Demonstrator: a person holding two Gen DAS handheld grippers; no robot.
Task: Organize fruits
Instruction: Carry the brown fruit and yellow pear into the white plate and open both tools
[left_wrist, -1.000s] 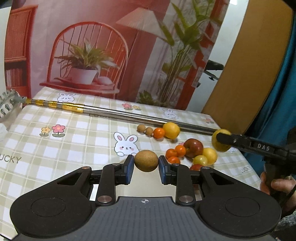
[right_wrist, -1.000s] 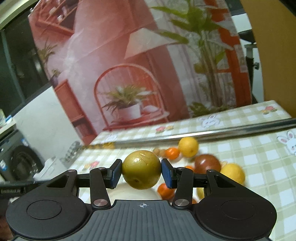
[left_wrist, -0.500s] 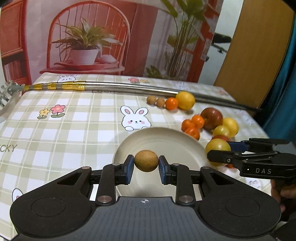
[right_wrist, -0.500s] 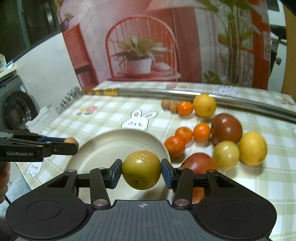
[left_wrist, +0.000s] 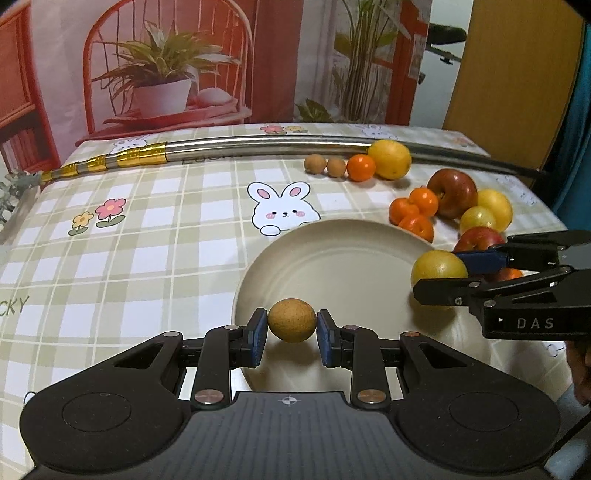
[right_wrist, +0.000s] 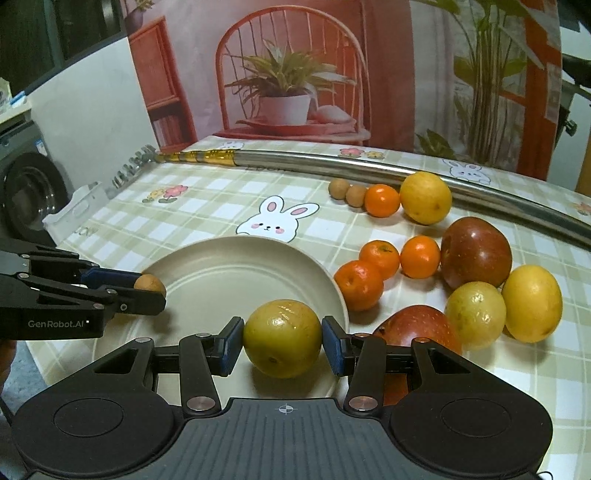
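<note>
Holding a small brown fruit (left_wrist: 292, 319) between the blue pads of my left gripper (left_wrist: 291, 334), I keep the jaws closed just to its width, above the near rim of the beige plate (left_wrist: 332, 254). My right gripper (right_wrist: 282, 341) is clamped on a yellow-green fruit (right_wrist: 282, 338), wider apart to fit it, over the plate's right edge. On the checked tablecloth (left_wrist: 166, 229) beyond the plate lie three small oranges (right_wrist: 382, 258), a dark red apple (right_wrist: 475, 252), another red apple (right_wrist: 417, 325) and two yellow fruits (right_wrist: 532, 302). Farther back, two little brown fruits (left_wrist: 325, 165), an orange and a lemon (left_wrist: 389, 159) sit in a row against a metal pole (left_wrist: 258, 146)
</note>
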